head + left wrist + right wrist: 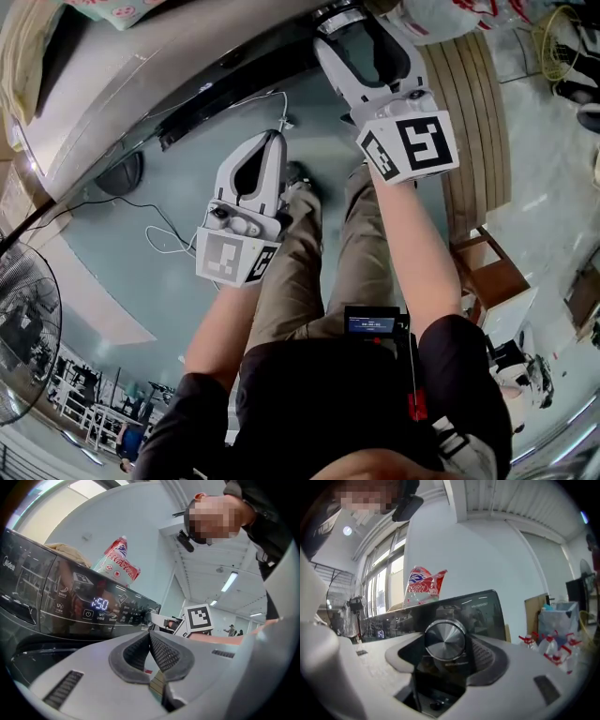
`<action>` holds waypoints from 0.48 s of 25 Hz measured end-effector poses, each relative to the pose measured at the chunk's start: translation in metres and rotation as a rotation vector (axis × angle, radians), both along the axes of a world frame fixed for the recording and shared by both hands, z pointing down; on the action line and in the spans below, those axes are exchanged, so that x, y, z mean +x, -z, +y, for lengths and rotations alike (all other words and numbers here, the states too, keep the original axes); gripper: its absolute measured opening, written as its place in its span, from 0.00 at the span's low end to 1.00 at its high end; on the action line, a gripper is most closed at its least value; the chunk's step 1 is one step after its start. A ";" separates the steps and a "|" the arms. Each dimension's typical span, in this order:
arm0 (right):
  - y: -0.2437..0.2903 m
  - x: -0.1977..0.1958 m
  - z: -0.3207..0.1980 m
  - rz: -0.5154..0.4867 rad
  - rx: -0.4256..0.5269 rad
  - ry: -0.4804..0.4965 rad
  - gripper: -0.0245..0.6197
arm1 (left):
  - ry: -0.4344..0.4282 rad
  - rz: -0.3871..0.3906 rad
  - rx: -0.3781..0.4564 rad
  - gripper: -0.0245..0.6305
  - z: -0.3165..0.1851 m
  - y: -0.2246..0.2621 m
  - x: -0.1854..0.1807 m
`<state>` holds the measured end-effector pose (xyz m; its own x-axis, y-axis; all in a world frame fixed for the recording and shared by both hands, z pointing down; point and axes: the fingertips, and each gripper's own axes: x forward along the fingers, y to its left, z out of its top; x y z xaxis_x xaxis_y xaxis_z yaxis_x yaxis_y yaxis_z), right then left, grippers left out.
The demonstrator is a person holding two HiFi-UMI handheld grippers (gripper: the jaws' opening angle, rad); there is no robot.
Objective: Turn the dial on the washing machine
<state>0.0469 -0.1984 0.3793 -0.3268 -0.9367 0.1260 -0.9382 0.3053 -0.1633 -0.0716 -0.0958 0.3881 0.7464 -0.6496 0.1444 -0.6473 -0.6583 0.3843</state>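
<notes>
Dial, round, brushed silver metal (444, 640): sitting near the right end of the glossy black control panel (70, 604) on the dark grey washing machine (28, 588). Right gripper (445, 645): clamping the dial, one pad pressing on each side. Left gripper (150, 637): jaws resting closed on nothing, hanging before the panel, well apart from the dial. Red-and-white plastic bag (119, 559): lying on the machine's top.
</notes>
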 end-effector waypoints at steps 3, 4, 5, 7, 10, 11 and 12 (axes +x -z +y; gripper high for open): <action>-0.001 0.002 0.000 -0.138 -0.035 -0.012 0.46 | 0.003 0.000 -0.003 0.03 0.000 -0.001 -0.001; -0.002 0.003 0.000 -0.167 -0.043 -0.016 0.46 | 0.004 -0.001 -0.005 0.03 0.000 -0.002 -0.001; -0.002 0.003 0.000 -0.189 -0.049 -0.018 0.46 | 0.004 -0.001 -0.006 0.03 0.000 -0.002 -0.001; -0.002 0.004 0.000 -0.219 -0.059 -0.023 0.46 | 0.006 -0.001 -0.008 0.03 0.000 -0.002 -0.001; -0.002 0.004 -0.001 -0.258 -0.070 -0.027 0.46 | 0.005 0.001 -0.007 0.03 0.000 -0.001 -0.001; -0.002 0.005 -0.001 -0.274 -0.074 -0.029 0.46 | 0.005 0.002 -0.007 0.03 0.001 -0.001 -0.001; -0.002 0.005 -0.001 -0.294 -0.078 -0.031 0.46 | 0.006 0.002 -0.008 0.03 0.001 -0.002 -0.001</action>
<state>0.0521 -0.1989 0.3817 -0.3314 -0.9379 0.1028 -0.8560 0.2531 -0.4508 -0.0725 -0.0950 0.3899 0.7429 -0.6527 0.1486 -0.6504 -0.6514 0.3908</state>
